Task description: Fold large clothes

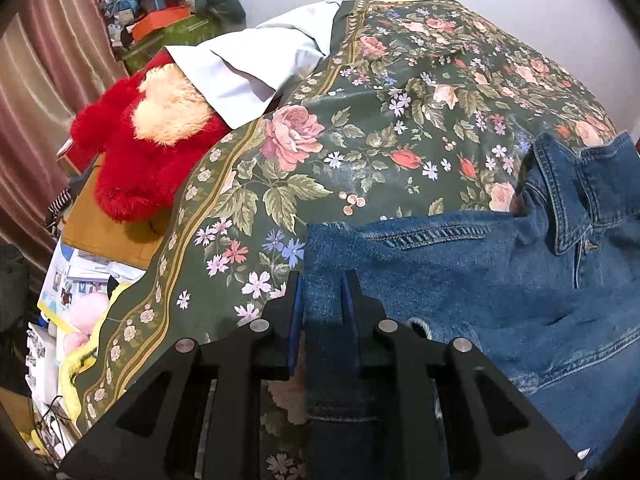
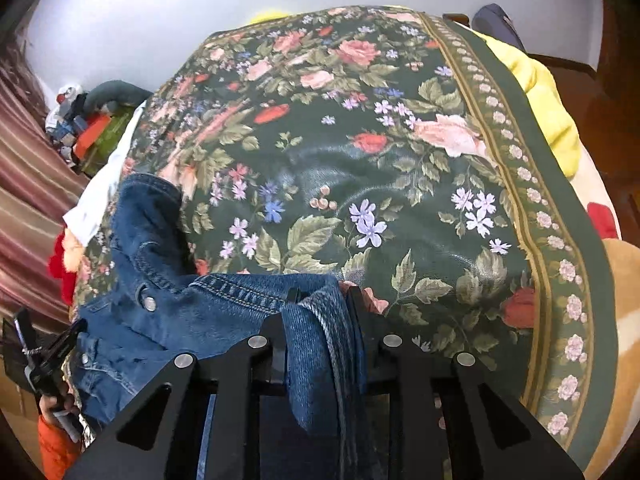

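A blue denim jacket [image 1: 480,272] lies on a dark green floral bedspread [image 1: 380,120], collar [image 1: 568,200] toward the far right in the left wrist view. My left gripper [image 1: 323,280] is shut on the jacket's left edge, with denim pinched between its fingers. In the right wrist view the jacket [image 2: 192,312] lies at the lower left on the bedspread [image 2: 360,160]. My right gripper [image 2: 322,294] is shut on a bunched fold of denim at the jacket's right edge. The left gripper [image 2: 48,356] shows at the far left there.
A red and cream plush toy [image 1: 152,140] and a white pillow [image 1: 256,68] lie at the bed's left side. Boxes and clutter [image 1: 160,20] stand beyond, with a striped curtain [image 1: 40,80]. A yellow blanket [image 2: 540,92] lies past the bedspread's right border.
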Demonstrator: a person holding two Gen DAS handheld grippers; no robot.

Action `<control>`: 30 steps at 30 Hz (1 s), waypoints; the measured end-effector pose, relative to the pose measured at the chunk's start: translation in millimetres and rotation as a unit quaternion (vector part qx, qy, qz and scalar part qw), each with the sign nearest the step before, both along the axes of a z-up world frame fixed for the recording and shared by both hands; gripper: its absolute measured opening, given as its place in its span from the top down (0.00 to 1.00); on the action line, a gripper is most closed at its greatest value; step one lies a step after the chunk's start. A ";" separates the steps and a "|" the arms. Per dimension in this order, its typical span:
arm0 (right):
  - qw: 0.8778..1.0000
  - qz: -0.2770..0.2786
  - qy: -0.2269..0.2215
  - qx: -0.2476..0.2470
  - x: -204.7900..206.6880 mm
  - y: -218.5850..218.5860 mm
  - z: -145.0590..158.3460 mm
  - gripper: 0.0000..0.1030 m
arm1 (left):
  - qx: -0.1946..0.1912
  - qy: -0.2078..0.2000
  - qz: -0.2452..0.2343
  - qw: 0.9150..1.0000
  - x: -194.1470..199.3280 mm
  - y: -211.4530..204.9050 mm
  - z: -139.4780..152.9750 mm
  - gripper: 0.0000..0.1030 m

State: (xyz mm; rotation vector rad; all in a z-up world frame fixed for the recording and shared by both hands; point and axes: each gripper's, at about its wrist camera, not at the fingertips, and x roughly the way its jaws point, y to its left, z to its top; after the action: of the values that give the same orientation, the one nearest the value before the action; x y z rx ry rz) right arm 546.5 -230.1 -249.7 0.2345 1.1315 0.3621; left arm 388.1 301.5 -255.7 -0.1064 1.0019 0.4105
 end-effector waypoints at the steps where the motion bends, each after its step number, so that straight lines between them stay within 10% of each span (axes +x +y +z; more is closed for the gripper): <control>1: 1.000 0.000 -0.005 -0.002 -2.3 -0.2 0.8 0.81 | -0.001 0.001 -0.003 1.000 -0.7 -0.4 0.8 0.79; 10: 0.997 0.026 0.012 -0.067 -29.0 1.3 25.5 0.81 | 0.031 0.012 -0.035 0.999 -27.8 -23.5 33.5 0.59; 14: 0.994 0.042 -0.022 -0.095 -58.9 2.6 54.8 0.81 | 0.018 -0.023 -0.044 0.999 -53.2 -36.2 55.7 0.34; 30: 0.985 0.130 0.034 -0.105 -161.2 5.5 37.2 0.81 | -0.011 0.048 -0.038 0.998 -101.0 -66.1 6.0 0.27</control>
State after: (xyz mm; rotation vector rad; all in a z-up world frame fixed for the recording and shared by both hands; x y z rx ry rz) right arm 385.3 -224.6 -212.5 -0.0877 1.2615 0.4639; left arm 287.1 235.4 -249.7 -0.0682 1.1016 0.3388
